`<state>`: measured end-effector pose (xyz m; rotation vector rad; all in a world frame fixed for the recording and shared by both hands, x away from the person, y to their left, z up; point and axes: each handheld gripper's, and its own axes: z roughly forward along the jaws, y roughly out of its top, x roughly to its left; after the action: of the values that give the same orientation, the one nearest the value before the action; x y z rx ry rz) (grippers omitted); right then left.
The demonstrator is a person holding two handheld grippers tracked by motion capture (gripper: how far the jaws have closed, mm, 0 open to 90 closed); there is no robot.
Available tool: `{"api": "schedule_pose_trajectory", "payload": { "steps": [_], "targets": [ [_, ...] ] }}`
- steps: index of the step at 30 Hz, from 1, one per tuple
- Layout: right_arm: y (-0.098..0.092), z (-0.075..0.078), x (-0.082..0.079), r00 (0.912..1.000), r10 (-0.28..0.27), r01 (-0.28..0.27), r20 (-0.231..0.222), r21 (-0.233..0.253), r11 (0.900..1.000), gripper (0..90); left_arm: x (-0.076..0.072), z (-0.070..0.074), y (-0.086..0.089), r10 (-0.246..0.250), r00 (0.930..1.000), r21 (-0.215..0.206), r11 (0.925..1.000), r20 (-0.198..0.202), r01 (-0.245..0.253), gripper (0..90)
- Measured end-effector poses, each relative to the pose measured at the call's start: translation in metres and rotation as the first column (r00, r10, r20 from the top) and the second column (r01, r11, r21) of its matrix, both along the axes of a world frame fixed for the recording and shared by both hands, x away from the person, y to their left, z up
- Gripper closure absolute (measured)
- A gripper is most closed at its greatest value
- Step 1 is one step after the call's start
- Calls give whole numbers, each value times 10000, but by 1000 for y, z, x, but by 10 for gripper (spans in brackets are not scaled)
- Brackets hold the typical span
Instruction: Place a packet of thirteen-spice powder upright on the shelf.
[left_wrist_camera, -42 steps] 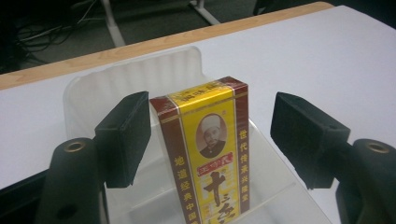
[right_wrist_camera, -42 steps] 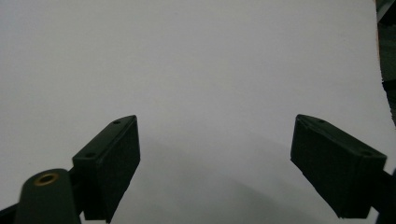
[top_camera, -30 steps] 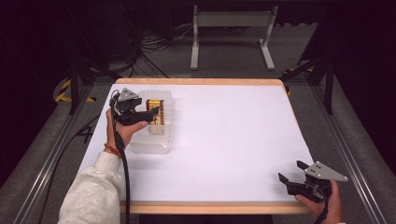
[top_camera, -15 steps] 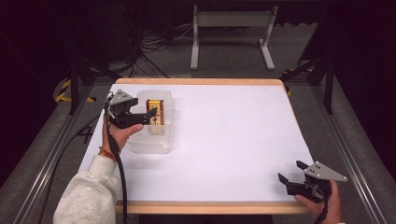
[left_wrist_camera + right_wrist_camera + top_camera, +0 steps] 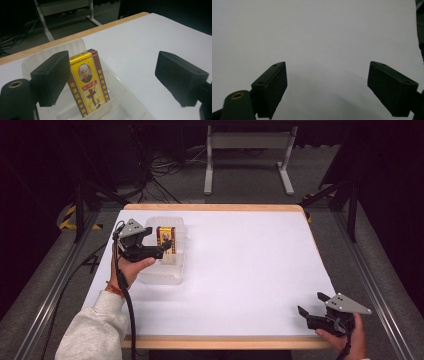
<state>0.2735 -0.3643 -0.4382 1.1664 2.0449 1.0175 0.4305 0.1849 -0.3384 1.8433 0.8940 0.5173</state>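
While the yellow box (image 5: pixel 88 82) is standing on end inside the clear tray (image 5: pixel 170 272) at the worktop's (image 5: pixel 240 270) left side, the left gripper (image 5: pixel 159 251) is being held over the tray with its jaws spread wide and nothing between them. Seen from the left gripper view, one jaw is sitting just beside the box's left edge and the other is well apart from it on the right, so no hold is being made. The step in hand is judged to be either the approach to a grasp on the box or the release of it; which one cannot be told. If a grasp is meant, the jaws are to be centred on the box and closed across its narrow sides. The right gripper (image 5: pixel 311 312) is being rested, jaws apart and empty, near the worktop's front right corner, far from the tray.
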Motion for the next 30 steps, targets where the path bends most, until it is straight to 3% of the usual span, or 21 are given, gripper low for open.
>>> {"api": "schedule_pose_trajectory", "payload": {
  "steps": [7, 17, 21, 23, 30],
  "targets": [
    [0, 0, 0, 10000, 3, -3, 9, -8, 10000, 173, -14, 8, -19, -698, 9971, 268, 9973, 309, 690, 147],
    [1, 1, -1, 10000, 34, -34, 82, -20, 10000, 176, -24, 8, -37, -1419, 9893, 422, 9892, 341, 1405, 149],
    [1, 1, -1, 10000, 35, -35, 83, -26, 10000, 176, -29, 6, -44, -1774, 9836, 460, 9834, 339, 1758, 150],
    [1, 1, -1, 10000, 45, -45, 82, -26, 10000, 176, -35, 3, -51, -1956, 9799, 756, 9784, 378, 1924, 150],
    [0, 2, -1, 9999, 61, -61, 116, 9, 10000, 175, -44, -5, -60, -2508, 9676, 1214, 9618, 302, 2455, 148]
  ]
}}
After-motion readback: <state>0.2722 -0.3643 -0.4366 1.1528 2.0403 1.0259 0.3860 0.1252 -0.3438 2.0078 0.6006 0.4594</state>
